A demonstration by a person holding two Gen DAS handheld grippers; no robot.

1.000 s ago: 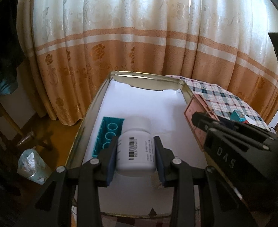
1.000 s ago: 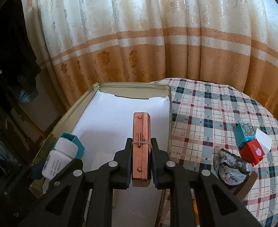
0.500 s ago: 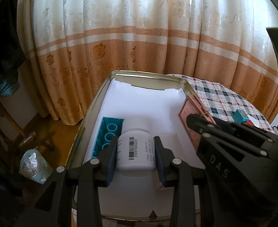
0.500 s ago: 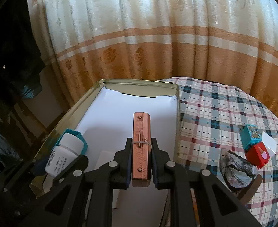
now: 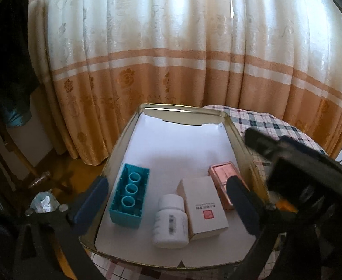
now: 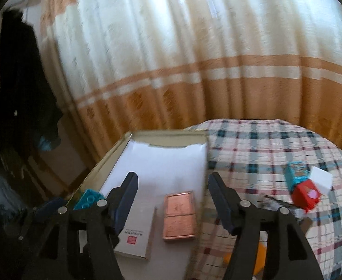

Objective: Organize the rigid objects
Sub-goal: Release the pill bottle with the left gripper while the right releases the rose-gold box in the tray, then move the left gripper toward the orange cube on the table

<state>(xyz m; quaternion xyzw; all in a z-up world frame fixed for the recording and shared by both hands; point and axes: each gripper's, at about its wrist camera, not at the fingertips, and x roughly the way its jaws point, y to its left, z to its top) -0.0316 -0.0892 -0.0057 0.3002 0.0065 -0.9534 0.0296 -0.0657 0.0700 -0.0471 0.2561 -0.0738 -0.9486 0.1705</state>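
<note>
A gold-rimmed tray [image 5: 187, 108] lined with white paper holds a teal block [image 5: 130, 198], a white pill bottle [image 5: 169, 221] on its side, a white box [image 5: 203, 207] and a copper case [image 5: 224, 182] lying flat. My left gripper [image 5: 166, 204] hovers over the tray's near end. Its jaws are opening wide, and the bottle lies free below them. My right gripper [image 6: 173, 198] is also opening above the copper case [image 6: 179, 214], and its pads are clear of the case. The white box [image 6: 136, 231] and teal block [image 6: 89, 198] lie to its left in the tray [image 6: 168, 136].
The tray sits at the left edge of a round table with a plaid cloth [image 6: 264, 149]. Small teal, red and white boxes [image 6: 303, 186] stand on the cloth at right, by a dark patterned object [image 6: 271, 203]. A curtain hangs behind. A chair and floor lie left.
Both grippers have let go. The bottle now lies in the tray beside the white box. The copper case now lies flat in the tray. The right gripper has drawn back and up.
</note>
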